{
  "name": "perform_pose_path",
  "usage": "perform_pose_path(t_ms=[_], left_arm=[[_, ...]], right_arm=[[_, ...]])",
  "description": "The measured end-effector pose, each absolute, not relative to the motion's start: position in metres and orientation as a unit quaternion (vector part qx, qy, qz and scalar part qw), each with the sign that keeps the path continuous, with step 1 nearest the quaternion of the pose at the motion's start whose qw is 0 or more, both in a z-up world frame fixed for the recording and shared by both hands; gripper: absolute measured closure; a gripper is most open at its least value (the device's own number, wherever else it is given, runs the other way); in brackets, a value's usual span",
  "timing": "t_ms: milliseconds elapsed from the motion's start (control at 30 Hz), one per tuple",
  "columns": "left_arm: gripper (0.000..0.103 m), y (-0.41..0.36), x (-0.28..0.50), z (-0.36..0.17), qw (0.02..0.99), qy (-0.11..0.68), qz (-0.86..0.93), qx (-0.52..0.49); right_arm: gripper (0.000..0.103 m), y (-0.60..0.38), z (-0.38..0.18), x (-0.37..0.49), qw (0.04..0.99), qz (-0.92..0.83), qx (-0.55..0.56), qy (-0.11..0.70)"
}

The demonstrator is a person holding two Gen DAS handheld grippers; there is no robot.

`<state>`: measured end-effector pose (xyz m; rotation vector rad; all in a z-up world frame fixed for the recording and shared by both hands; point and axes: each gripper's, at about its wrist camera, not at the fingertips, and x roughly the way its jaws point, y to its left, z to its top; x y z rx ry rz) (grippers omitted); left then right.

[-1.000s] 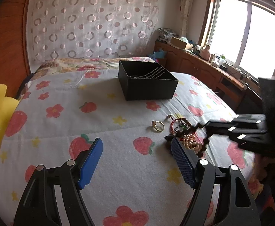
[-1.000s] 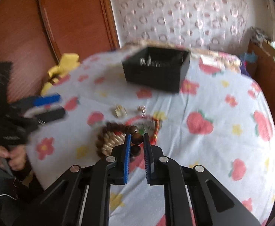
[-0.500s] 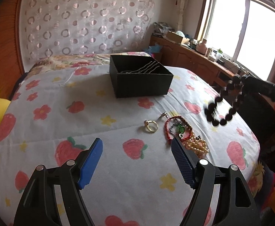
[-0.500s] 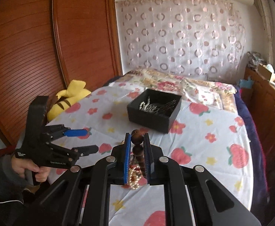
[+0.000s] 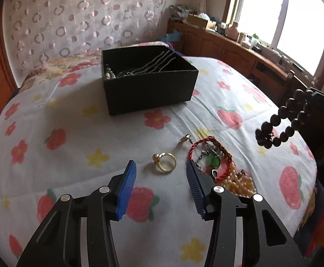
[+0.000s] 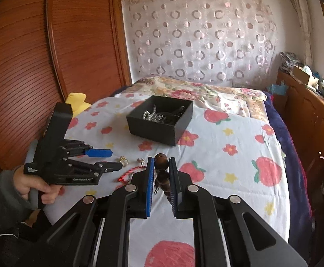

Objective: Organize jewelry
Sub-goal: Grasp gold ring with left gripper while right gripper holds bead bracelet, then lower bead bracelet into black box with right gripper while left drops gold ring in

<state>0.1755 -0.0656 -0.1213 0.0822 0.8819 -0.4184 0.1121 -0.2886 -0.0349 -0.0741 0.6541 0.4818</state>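
Since a second ago the right gripper (image 6: 161,166) has lifted the dark bead bracelet (image 5: 282,122) off the bed (image 5: 73,133), clamped narrowly on it, while the left gripper (image 5: 161,173), jaws closing, has neared the gold ring (image 5: 167,162).

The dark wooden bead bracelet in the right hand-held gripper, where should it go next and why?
Probably carry it forward over the open black square box and release it there. The right hand-held gripper is clamped on the dark wooden bead bracelet, which hangs clear of the strawberry-print bedspread, and the box already holds other jewelry.
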Motion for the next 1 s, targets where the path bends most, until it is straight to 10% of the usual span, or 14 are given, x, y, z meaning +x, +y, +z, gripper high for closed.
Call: perform_pose_path(t_ms=[333,1000], left_arm=[[0.08,-0.083,0.188,-0.126,0.88,0.43,-0.185,0.073],[0.08,-0.07,0.184,-0.074,0.911,0.364,-0.187,0.056]], right_arm=[[0.088,-0.293,-0.041,0.114,0.918,0.233,-0.034,0.32],[0.088,-0.275,-0.017,0.13,0.922,0.242,-0.049,0.298]])
